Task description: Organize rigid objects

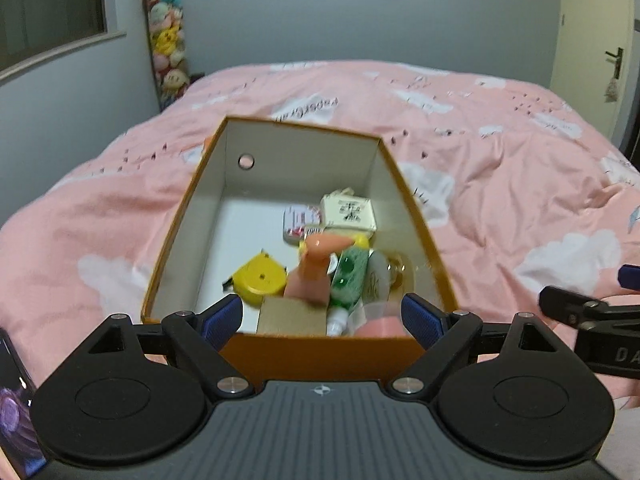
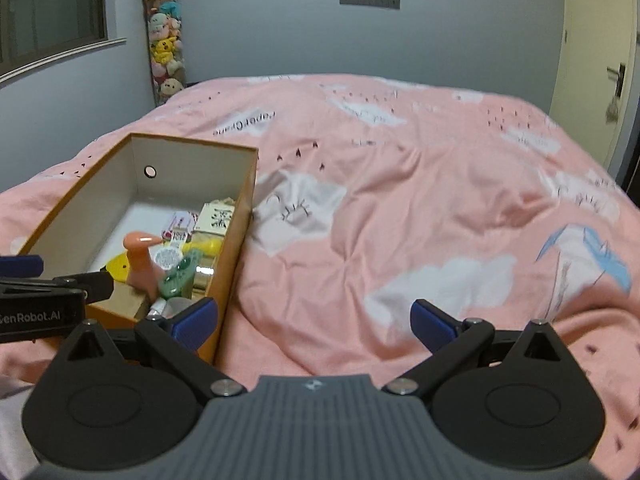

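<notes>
orange box point(image 1: 320, 354) sits on the pink bed point(image 1: 500, 184) near its left edge, holding the sorted bits: yellow tape measure point(image 1: 260, 280), pink duck toy point(image 1: 314, 270), green case point(image 1: 350, 278), all crowded at the near end. left hand-held gripper point(image 1: 322, 316) released, empty, over the box's near wall. right hand-held gripper point(image 2: 314, 322) released, empty, over bare bedding.

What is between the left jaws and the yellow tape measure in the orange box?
The near wall of the orange cardboard box stands between the open left gripper and the round yellow tape measure. A small brown carton lies just beside it; nothing covers it from above.
</notes>
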{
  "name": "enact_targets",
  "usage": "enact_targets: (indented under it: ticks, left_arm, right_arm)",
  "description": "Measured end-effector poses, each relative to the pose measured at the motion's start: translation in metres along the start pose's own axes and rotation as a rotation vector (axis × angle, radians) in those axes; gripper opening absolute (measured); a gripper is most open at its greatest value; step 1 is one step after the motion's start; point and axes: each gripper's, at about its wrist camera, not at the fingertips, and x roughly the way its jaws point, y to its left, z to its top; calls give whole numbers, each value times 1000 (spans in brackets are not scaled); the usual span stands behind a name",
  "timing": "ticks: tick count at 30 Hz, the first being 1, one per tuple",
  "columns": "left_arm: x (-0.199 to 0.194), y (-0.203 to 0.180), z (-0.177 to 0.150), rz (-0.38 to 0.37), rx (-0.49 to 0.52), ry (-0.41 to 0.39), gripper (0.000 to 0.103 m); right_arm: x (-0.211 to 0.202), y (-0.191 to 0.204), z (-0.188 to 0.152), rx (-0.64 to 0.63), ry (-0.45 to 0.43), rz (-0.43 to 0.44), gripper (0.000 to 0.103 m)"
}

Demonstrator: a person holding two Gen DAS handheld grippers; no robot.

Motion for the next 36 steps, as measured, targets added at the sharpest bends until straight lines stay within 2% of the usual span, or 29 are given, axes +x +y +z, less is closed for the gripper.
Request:
enact_targets:
  ticks: [16,36]
  left_arm:
    - [-4,-9,-5,-10,85,-12,103]
    - [-4,-8,-2,-13,62,10,103]
  right_arm:
    - [4,-6,-2,42,19,13,100]
    - [6,-14,0,54,27,19,100]
